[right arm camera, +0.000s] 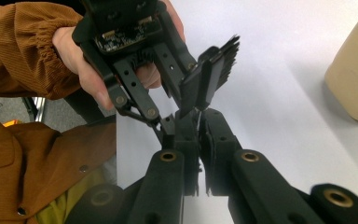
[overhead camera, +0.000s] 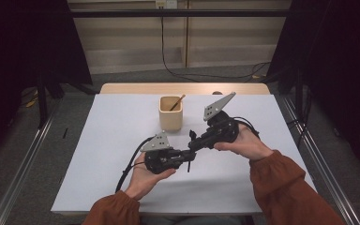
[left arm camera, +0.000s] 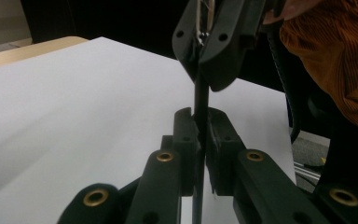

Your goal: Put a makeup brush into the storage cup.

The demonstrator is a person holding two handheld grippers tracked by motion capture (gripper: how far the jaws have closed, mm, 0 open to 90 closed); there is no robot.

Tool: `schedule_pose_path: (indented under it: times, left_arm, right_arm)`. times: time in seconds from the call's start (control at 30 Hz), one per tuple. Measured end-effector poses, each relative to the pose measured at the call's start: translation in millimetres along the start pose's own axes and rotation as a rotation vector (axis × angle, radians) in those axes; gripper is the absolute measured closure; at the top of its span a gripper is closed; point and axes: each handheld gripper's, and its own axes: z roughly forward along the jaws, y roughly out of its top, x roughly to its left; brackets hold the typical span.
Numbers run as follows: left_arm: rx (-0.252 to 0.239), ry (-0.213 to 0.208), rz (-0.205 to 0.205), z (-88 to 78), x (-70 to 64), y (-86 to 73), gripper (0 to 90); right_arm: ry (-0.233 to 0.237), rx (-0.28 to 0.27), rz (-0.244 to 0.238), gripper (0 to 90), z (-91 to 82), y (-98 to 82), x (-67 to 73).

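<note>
Both claws meet over the table [overhead camera: 122, 140] on one thin black rod [left arm camera: 200, 100]. The left claw [left arm camera: 200, 123] is clenched on the rod, which runs up between its jaws into the right claw [left arm camera: 209, 51], also clamped on it. In the right gripper view a black, brush-like head [right arm camera: 214, 70] stands just past the right claw's tips; what it belongs to is unclear. The step looks like a handover; next, one claw should probably release. A beige cup [overhead camera: 170, 113] sits beyond both. No writing is legible.
</note>
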Motion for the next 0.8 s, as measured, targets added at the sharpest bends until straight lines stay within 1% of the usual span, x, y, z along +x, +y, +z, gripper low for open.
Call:
schedule_pose_path:
  times: [0.07, 0.17, 0.2, 0.23, 0.27, 0.3, 0.53, 0.57, 0.73, 0.8]
  left_arm:
    - [0.002, -0.002, 0.001, -0.1, 0.0, -0.2, 85.4]
    - [0.004, 0.007, 0.012, -1.1, 0.1, 0.1, 85.6]
    - [0.0, 0.022, 0.023, -1.7, -0.3, 0.3, 85.6]
    - [-0.004, 0.027, 0.022, -2.4, 0.1, 0.5, 85.6]
    - [-0.003, 0.022, 0.02, -2.5, 0.8, 0.6, 85.7]
    - [-0.003, 0.029, 0.02, -2.8, 1.3, 0.5, 85.7]
    - [0.001, 0.024, 0.022, -3.2, 2.1, 0.4, 85.7]
    - [0.002, 0.026, 0.022, -3.3, 2.3, 0.4, 85.8]
    - [0.0, 0.033, 0.018, -5.7, 4.2, 1.0, 85.7]
    - [-0.004, 0.036, 0.014, -6.9, 4.7, 1.3, 85.7]
  right_arm:
    - [0.001, -0.003, 0.001, 85.5, 0.4, -0.4, 0.0]
    - [0.002, -0.01, 0.001, 85.3, 0.9, -0.8, -0.4]
    - [0.002, -0.013, 0.0, 84.9, 0.8, -1.0, -0.5]
    - [-0.004, -0.018, -0.001, 84.1, 0.6, -1.3, -0.7]
    - [0.0, -0.025, -0.001, 82.3, 0.2, -1.6, -1.1]
    - [-0.001, -0.029, -0.001, 80.7, 0.2, -1.9, -1.0]
    - [-0.025, -0.05, 0.003, 69.5, -1.0, -3.9, -0.8]
    - [-0.029, -0.057, 0.0, 66.6, -1.2, -4.3, -0.9]
    - [-0.063, -0.089, 0.014, 53.9, -2.6, -5.7, -1.6]
    - [-0.065, -0.098, 0.015, 49.9, -3.2, -6.8, -2.2]
